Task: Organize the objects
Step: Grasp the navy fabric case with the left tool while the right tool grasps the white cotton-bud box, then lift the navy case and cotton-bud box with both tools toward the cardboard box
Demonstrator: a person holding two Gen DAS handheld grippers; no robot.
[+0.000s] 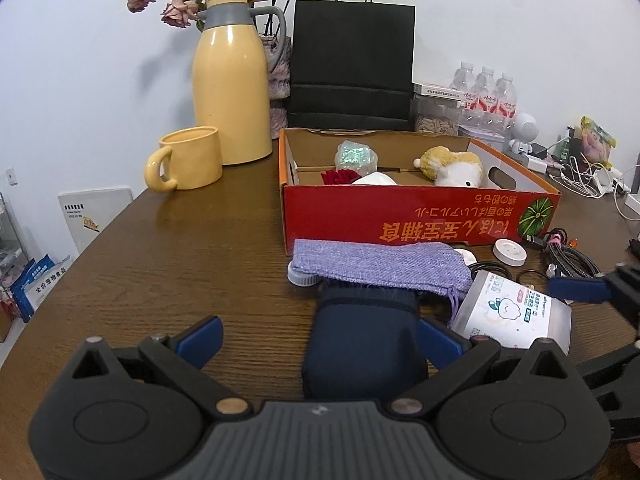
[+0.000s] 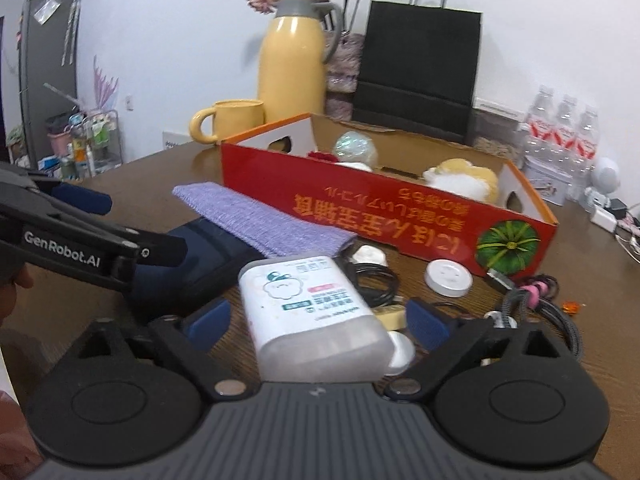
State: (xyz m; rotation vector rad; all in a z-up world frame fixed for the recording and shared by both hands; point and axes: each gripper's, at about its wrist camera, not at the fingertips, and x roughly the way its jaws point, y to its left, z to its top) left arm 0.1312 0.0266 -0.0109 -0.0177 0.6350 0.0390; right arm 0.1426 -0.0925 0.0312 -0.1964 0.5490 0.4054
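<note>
A red cardboard box point(image 1: 416, 216) stands open on the wooden table and holds a plush toy point(image 1: 452, 166), a shiny green packet point(image 1: 356, 156) and a red item. In front of it lie a purple cloth pouch point(image 1: 376, 266), a dark blue case point(image 1: 360, 344) and a white wipes pack point(image 1: 512, 312). My left gripper point(image 1: 320, 340) is open, its fingers either side of the dark blue case. My right gripper point(image 2: 318, 322) is open around the near end of the wipes pack point(image 2: 312, 304). The box point(image 2: 384, 212), pouch point(image 2: 260, 220) and case point(image 2: 200, 256) also show in the right wrist view.
A yellow jug point(image 1: 230, 88) and yellow mug point(image 1: 188, 160) stand left of the box, a black paper bag point(image 1: 352, 64) behind it. Water bottles point(image 1: 486, 92), cables point(image 1: 572, 260), a white round puck point(image 1: 510, 252) and chargers crowd the right side.
</note>
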